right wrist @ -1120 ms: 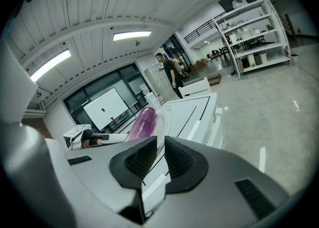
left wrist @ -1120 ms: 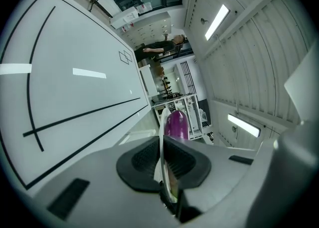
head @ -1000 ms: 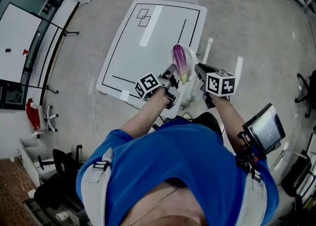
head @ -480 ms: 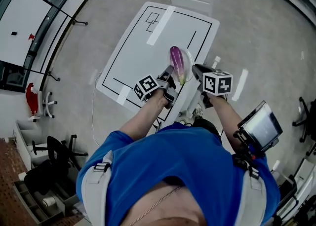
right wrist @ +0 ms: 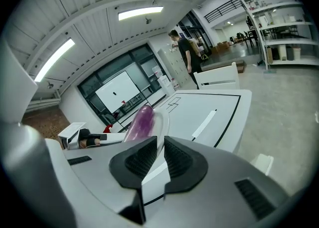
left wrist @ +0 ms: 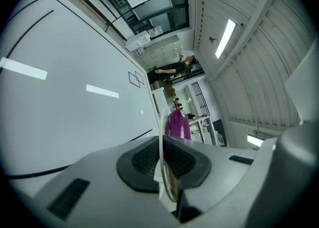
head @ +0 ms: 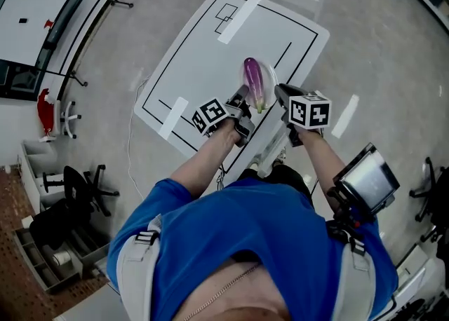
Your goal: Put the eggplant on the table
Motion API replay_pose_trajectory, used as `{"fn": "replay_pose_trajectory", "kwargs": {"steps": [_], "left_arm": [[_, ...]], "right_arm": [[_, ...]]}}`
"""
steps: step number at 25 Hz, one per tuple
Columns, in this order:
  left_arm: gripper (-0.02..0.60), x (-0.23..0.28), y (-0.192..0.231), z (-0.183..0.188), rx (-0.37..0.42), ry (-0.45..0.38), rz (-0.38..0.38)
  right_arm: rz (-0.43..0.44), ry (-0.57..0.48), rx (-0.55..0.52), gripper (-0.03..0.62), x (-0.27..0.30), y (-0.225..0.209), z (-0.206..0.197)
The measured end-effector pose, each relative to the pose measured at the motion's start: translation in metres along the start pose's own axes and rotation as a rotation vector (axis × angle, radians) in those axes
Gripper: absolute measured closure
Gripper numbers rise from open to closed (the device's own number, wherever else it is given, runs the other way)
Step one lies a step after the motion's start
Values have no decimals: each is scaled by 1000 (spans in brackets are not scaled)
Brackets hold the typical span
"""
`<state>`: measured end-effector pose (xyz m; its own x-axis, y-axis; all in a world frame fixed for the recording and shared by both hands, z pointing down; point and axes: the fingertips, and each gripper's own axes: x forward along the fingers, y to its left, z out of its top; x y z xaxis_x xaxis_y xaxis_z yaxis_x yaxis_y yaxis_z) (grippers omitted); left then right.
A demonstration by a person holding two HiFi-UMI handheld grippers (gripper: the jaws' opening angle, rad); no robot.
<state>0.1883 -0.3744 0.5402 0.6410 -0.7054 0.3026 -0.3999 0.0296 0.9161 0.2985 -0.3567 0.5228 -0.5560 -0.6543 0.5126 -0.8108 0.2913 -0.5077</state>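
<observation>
Risk: the eggplant [head: 254, 83] lies loose on the plate [head: 271, 81]; a tilt, or one rim slipping free, would likely roll it off.
Eggplant: glossy purple, long and plump, lying lengthwise, carried above the surface's [head: 203, 53] near right corner.
Tongs: left tongs [head: 243, 102] and right tongs [head: 282, 97] each clamped on opposite plate rims.

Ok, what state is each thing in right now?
Eggplant: lying on the plate, not yet on the table.
Plate: held in the air by its rim, between both grippers.
Left gripper: shut on the plate's rim.
Right gripper: shut on the plate's rim.
</observation>
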Motion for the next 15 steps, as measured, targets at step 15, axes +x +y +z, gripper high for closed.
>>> {"fn": "replay_pose_trajectory", "kwargs": {"steps": [15], "left_arm": [[554, 56, 61, 29, -35, -56, 108]], "right_arm": [[31, 143, -3, 552, 85, -50, -1]]}}
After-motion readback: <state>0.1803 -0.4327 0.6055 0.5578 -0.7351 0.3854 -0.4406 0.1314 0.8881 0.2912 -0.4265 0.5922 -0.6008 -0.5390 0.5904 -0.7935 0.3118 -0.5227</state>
